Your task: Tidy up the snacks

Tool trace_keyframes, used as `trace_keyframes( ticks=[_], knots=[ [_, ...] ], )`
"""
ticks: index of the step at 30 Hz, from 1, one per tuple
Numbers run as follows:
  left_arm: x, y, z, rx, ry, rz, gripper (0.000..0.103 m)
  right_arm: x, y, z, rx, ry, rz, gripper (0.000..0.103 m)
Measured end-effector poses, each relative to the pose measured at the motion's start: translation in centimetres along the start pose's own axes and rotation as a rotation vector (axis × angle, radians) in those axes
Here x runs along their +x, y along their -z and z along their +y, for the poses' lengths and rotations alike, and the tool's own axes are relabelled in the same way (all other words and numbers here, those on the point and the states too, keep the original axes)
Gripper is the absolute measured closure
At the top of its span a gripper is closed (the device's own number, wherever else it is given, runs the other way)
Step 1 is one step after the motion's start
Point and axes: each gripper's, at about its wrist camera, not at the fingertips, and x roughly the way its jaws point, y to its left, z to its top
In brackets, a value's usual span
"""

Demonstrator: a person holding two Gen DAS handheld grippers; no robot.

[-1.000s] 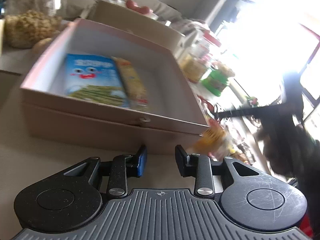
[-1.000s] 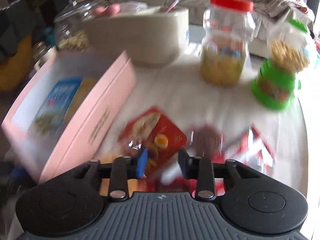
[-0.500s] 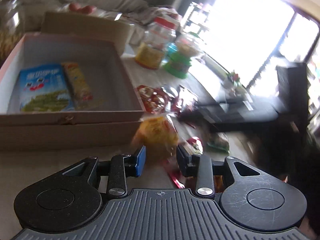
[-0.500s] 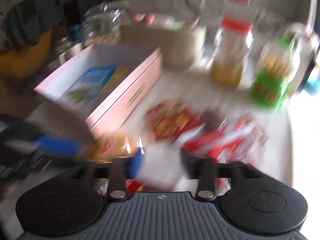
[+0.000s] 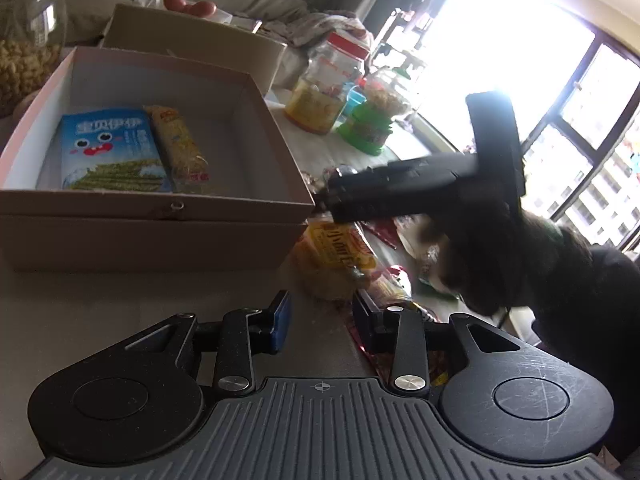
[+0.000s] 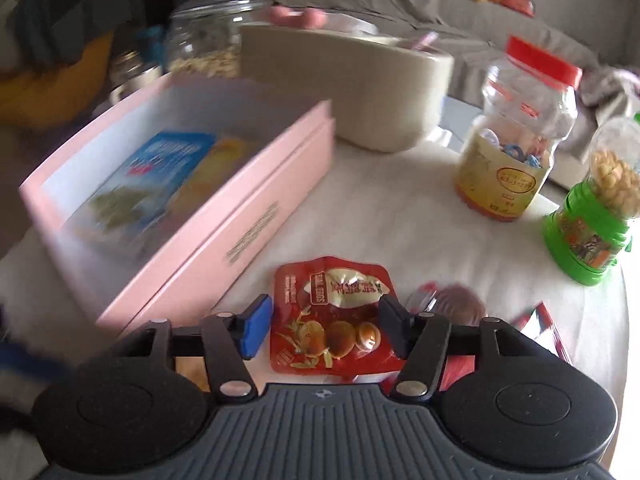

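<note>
A pink box [image 5: 168,216] [image 6: 240,236] holds a blue snack packet [image 5: 108,152] [image 6: 160,164] and a yellow packet [image 5: 180,152]. My left gripper [image 5: 322,318] is open and empty just short of a yellow snack bag [image 5: 336,260] lying by the box's corner. My right gripper [image 6: 326,326] is open with its fingers either side of a red snack packet [image 6: 336,316] on the white table; it does not grip it. The right gripper also shows as a dark shape in the left wrist view [image 5: 420,188].
A red-lidded jar [image 6: 520,132] and a green-based candy dispenser [image 6: 596,216] stand at the right. A beige box [image 6: 344,88] and a glass jar of nuts [image 6: 208,40] stand behind the pink box. More red packets [image 6: 540,328] lie near the right gripper.
My left gripper swung right from the box front to the yellow bag. My right gripper moved over the red packet and opened wider.
</note>
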Motion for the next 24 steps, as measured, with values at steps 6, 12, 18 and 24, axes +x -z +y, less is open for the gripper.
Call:
trace_keyframes(
  ticks=[6, 12, 18, 24],
  knots=[
    [-0.6, 1.1, -0.3, -0.007, 0.012, 0.019, 0.065, -3.1, 3.2, 3.4, 0.050, -0.218, 0.072, 0.086],
    [-2.4, 2.5, -3.4, 0.121, -0.018, 0.040, 0.065, -5.4, 4.4, 4.8, 0.016, -0.178, 0.019, 0.084],
    [-4.3, 3.9, -6.3, 0.248, -0.119, 0.042, 0.065, -3.1, 1.3, 2.5, -0.014, 0.035, -0.076, 0.022],
    [-4.1, 5.8, -7.5, 0.276, -0.143, 0.090, 0.065, 2.5, -0.8, -0.4, 0.102, 0.028, 0.049, 0.022]
  ],
)
